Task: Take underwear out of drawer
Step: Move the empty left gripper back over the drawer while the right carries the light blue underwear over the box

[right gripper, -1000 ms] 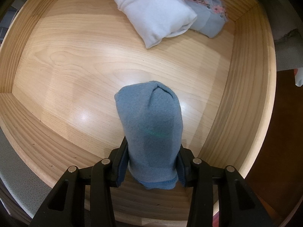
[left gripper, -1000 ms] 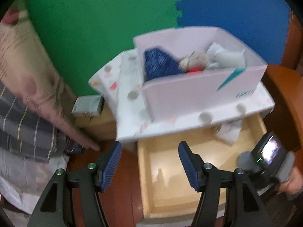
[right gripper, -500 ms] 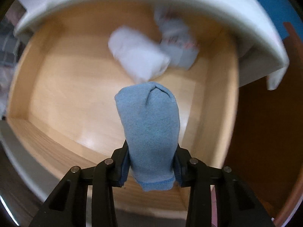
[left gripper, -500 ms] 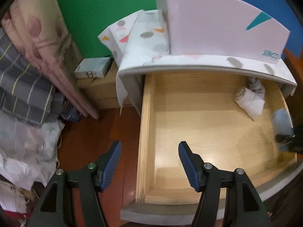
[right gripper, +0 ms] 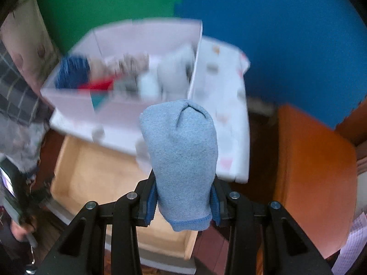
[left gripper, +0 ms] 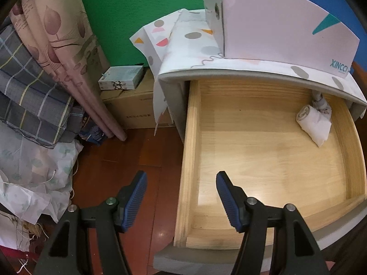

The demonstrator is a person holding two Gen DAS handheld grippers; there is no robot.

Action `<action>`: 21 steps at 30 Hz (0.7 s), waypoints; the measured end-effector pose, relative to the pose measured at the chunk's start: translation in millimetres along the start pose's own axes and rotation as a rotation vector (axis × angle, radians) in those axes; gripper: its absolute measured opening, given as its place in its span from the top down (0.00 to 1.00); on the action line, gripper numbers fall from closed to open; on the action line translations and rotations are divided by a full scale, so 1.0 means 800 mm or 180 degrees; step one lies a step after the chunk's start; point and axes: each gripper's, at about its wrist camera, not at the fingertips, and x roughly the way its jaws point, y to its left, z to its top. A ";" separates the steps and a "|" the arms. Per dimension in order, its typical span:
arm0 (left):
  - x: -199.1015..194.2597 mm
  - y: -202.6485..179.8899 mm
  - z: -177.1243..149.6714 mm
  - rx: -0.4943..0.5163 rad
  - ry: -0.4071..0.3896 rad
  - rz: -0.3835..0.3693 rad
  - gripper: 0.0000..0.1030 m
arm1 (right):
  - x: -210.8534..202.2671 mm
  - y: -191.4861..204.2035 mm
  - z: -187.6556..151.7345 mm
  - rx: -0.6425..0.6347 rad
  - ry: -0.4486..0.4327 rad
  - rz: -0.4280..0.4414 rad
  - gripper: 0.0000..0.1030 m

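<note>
- Above the open pale-wood drawer (right gripper: pixel 96 174), the right gripper (right gripper: pixel 183 202) carries a rolled light-blue knit piece of underwear (right gripper: pixel 181 160); its jaws are clamped on the roll's lower end, having just closed a little further on it.
- Change: a second ago this roll hung low inside the drawer, just over its floor; it now hangs clear of the rim, with the white cardboard box of clothes (right gripper: pixel 128 68) blurred behind it.
- Left gripper (left gripper: pixel 180 197): jaws apart and empty, hovering over the drawer's front left corner (left gripper: pixel 183 206), lower and closer than a second ago.
- Remaining contents: a rolled white garment (left gripper: pixel 314 123) and a grey floral roll (left gripper: pixel 321 103) touch each other at the drawer's rear right.
- Meaning for the task: one piece is judged extracted and needs only a place to be set down; the box on the patterned-cloth top (left gripper: pixel 195 45) looks a likely spot. Two rolls remain.
</note>
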 end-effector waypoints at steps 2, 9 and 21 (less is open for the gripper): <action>0.002 0.003 -0.001 -0.0027 0.0014 0.0003 0.38 | -0.014 0.011 0.028 -0.0006 -0.0118 0.0009 0.66; 0.004 0.009 -0.002 -0.0005 -0.0011 0.0068 0.38 | -0.009 0.039 0.100 -0.0095 -0.0230 -0.0040 0.66; 0.024 0.016 -0.003 0.0038 0.0048 0.0126 0.38 | 0.096 0.065 0.145 -0.0037 0.0079 -0.0040 0.65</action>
